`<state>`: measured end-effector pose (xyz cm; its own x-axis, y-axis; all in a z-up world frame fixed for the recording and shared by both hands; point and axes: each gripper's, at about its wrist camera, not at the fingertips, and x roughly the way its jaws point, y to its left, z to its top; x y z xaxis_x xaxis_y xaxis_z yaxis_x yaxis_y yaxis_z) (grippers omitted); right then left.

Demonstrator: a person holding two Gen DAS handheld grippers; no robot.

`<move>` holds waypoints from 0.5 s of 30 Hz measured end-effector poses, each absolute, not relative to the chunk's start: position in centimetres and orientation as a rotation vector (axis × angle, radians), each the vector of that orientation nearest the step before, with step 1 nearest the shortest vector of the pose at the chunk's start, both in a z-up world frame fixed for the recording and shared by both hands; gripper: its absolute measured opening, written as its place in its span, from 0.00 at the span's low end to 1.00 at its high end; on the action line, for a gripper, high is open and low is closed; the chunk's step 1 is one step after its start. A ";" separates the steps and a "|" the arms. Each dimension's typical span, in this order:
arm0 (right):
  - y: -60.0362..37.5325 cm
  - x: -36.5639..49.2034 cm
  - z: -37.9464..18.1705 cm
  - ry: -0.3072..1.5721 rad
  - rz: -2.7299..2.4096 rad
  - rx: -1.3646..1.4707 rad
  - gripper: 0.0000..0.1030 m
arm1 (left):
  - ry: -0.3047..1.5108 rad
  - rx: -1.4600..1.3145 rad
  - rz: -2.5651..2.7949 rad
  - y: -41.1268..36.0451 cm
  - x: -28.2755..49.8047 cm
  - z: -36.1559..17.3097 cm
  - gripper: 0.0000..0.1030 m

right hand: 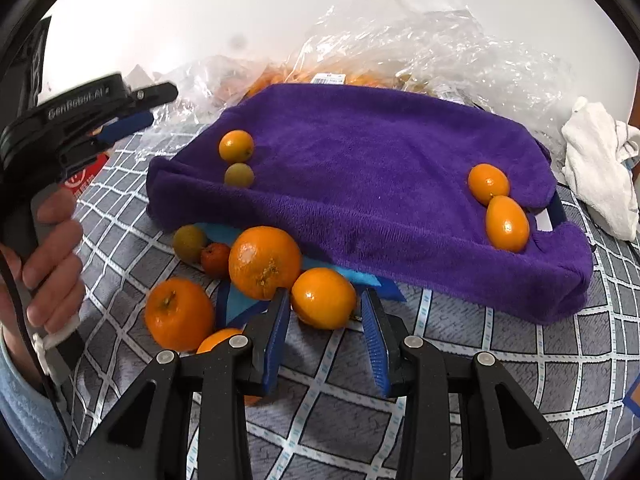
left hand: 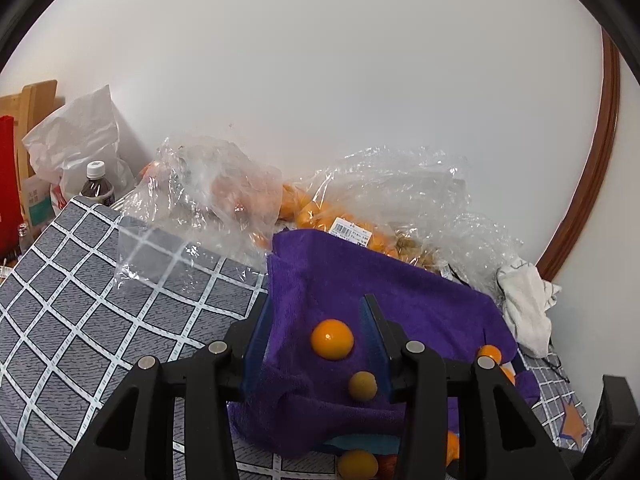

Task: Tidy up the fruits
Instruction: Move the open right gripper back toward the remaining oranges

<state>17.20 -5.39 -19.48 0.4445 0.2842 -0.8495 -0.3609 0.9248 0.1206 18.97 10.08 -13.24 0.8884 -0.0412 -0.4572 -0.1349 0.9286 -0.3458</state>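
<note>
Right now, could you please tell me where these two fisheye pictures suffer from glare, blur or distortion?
Left wrist view: the brown wooden door frame bows into a curve, the crinkled clear plastic bags glint, and the round orange kumquat on the purple towel is sharp with one small highlight. Right wrist view: the person's hand at the left edge is slightly soft, and the grey checked cloth lines bend.

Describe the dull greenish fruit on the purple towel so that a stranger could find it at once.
Find the purple towel on the checked cloth. On its left part two small round fruits sit close together. The greenish fruit is the nearer one, duller and smaller than the shiny orange fruit just behind it.
</note>
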 end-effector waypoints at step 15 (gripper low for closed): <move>-11.8 15.4 -17.6 0.969 0.315 -0.006 0.27 | 0.479 -0.328 0.051 9.1 19.0 -13.2 0.41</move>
<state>15.39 -11.85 -17.60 0.5240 0.2603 -0.8110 -0.2657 0.9546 0.1347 19.03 9.09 -13.25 0.8871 -0.0278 -0.4607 -0.1250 0.9464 -0.2978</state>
